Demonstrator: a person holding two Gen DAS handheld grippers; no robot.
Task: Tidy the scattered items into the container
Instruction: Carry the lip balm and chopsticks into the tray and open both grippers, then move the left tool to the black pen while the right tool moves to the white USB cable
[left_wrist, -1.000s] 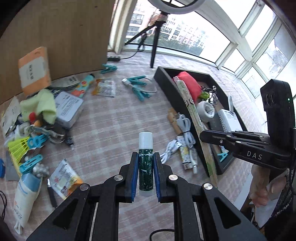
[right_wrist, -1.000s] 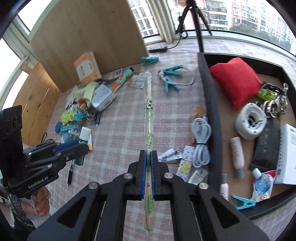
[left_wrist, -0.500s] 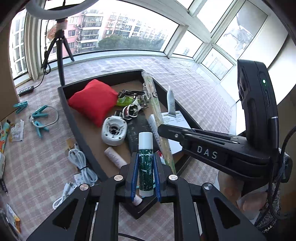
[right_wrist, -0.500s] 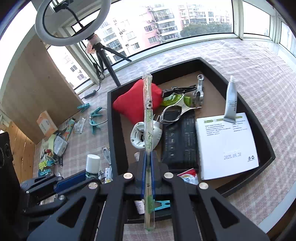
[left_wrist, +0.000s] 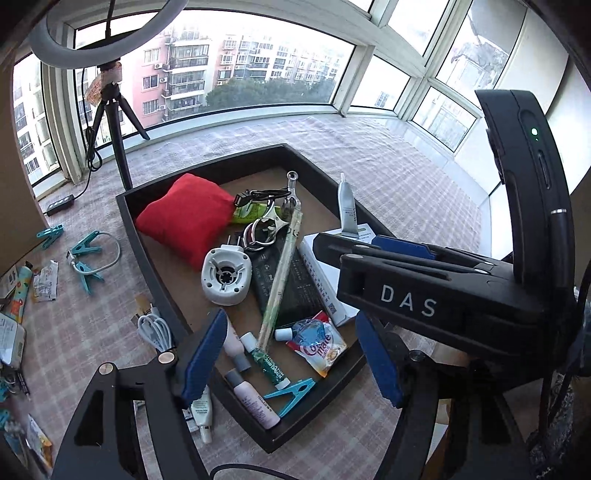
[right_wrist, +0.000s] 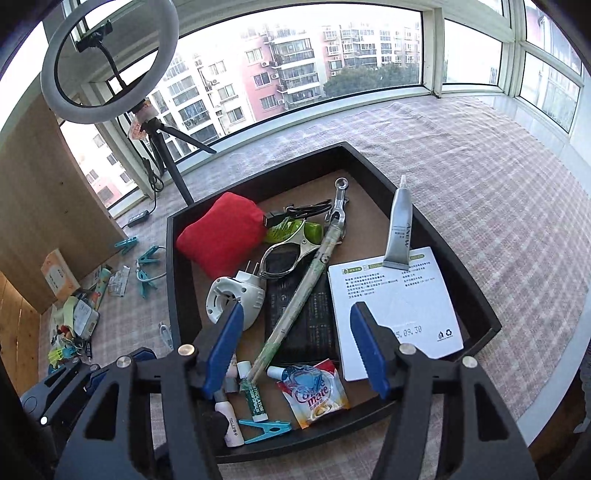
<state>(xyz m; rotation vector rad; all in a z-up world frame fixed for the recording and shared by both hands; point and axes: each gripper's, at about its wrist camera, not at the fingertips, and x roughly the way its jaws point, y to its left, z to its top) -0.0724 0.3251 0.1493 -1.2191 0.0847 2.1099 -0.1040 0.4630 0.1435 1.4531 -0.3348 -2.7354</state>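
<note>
My left gripper (left_wrist: 291, 354) over the tray (left_wrist: 155, 254), jaws opening, nothing between them, my right gripper (right_wrist: 295, 347) likewise opening and empty, green tube (left_wrist: 266, 363) lying in tray's near end, wrapped chopsticks (right_wrist: 299, 295) slanting across the black box (right_wrist: 306, 325) inside.

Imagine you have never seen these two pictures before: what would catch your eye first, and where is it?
The red cushion stands out first, at the far left corner of the black tray. Next comes the long wrapped pair of chopsticks lying diagonally across the tray's clutter. In the foreground the right gripper frames the view, its blue-padded jaws opening with nothing between them.
</note>
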